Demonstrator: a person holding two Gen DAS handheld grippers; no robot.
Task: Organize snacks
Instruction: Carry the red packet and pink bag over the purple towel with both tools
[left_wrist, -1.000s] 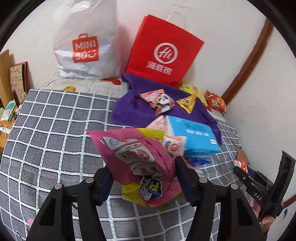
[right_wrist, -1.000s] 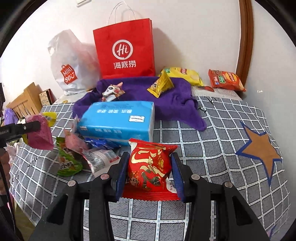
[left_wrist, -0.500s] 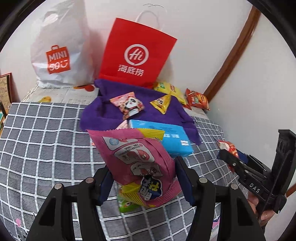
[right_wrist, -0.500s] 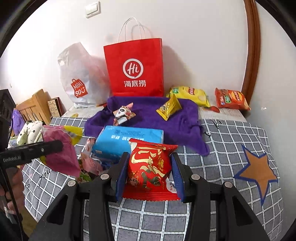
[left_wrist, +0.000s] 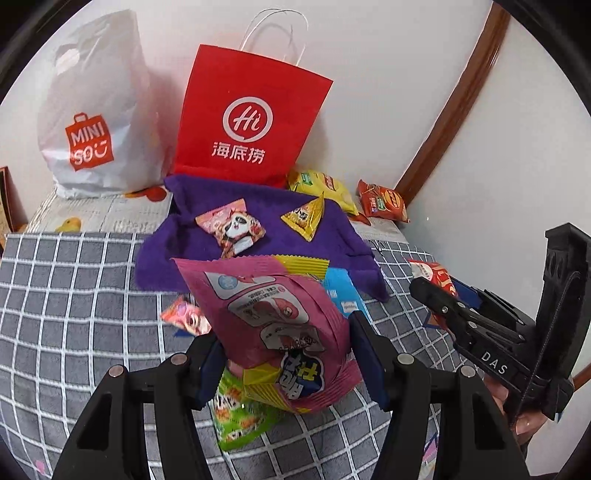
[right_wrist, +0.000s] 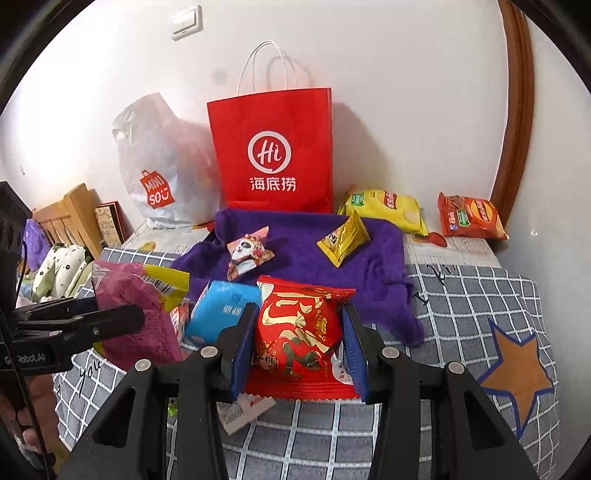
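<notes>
Both tongs are busy carrying snacks. The left gripper (left_wrist: 286, 363) is partly closed, and its two blue pads squeeze a pink snack bag (left_wrist: 273, 317) from both sides. The bag stands up between the pads, with its crinkly top edge pointing away from the tongs. The right gripper (right_wrist: 299, 345) is closed a bit more, and it pinches a red snack pack (right_wrist: 301, 336) the same way.

Past the tips of both tongs lies a purple cloth (right_wrist: 373, 258) with a panda snack (right_wrist: 249, 253) and a gold triangle snack (right_wrist: 341, 238) on it. A blue box (right_wrist: 221, 314) sits between the tongs and the cloth. Behind the cloth stands a red paper bag (right_wrist: 273, 147). Right under the left tongs lies a green snack bag (left_wrist: 240, 417) on the checked blanket (right_wrist: 472, 295).

This looks like the carrying step. Next, each snack probably needs to go forward over the blue box and down onto the cloth. Then the pads must open to let go.
</notes>
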